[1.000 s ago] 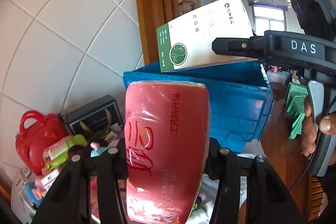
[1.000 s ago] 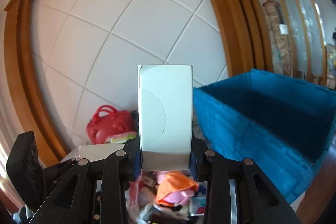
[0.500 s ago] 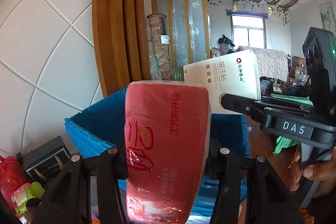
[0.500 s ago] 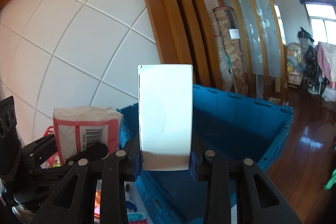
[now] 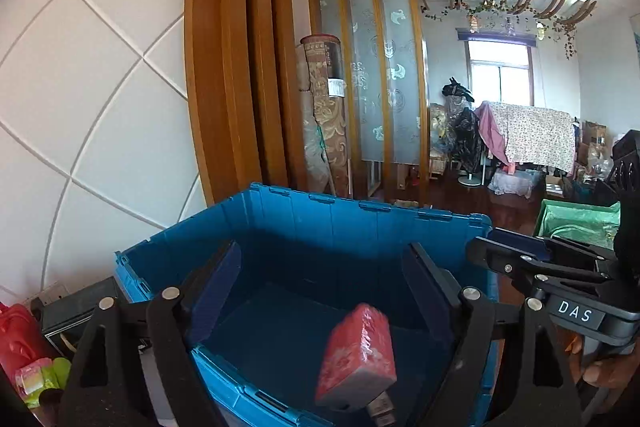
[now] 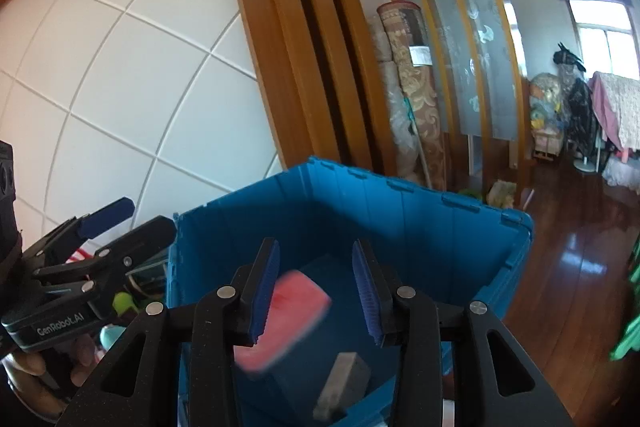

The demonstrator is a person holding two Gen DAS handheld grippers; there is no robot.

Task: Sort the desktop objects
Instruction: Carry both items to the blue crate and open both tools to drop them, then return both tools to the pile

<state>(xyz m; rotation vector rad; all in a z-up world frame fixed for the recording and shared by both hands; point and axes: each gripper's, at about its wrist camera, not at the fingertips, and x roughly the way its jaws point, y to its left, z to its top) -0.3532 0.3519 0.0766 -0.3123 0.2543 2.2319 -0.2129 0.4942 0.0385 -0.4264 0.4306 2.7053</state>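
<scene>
Left wrist view: left gripper (image 5: 320, 291) jaws have just been opening, now spread and holding nothing; red tissue pack (image 5: 356, 355) is dropping into the blue crate (image 5: 360, 215). Right wrist view: right gripper (image 6: 316, 287) jaws have been opening too, nothing pinched; white box (image 6: 344, 379) is tumbling inside the crate. Clutter beside the crate is still waiting for sorting.

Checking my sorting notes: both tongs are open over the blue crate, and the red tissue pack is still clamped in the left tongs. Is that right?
Not quite. In the left wrist view the left tongs stand open with nothing between the pads; the red tissue pack is loose inside the blue crate, blurred and tilted. The rest stands: the right tongs are open over the crate too.
</scene>
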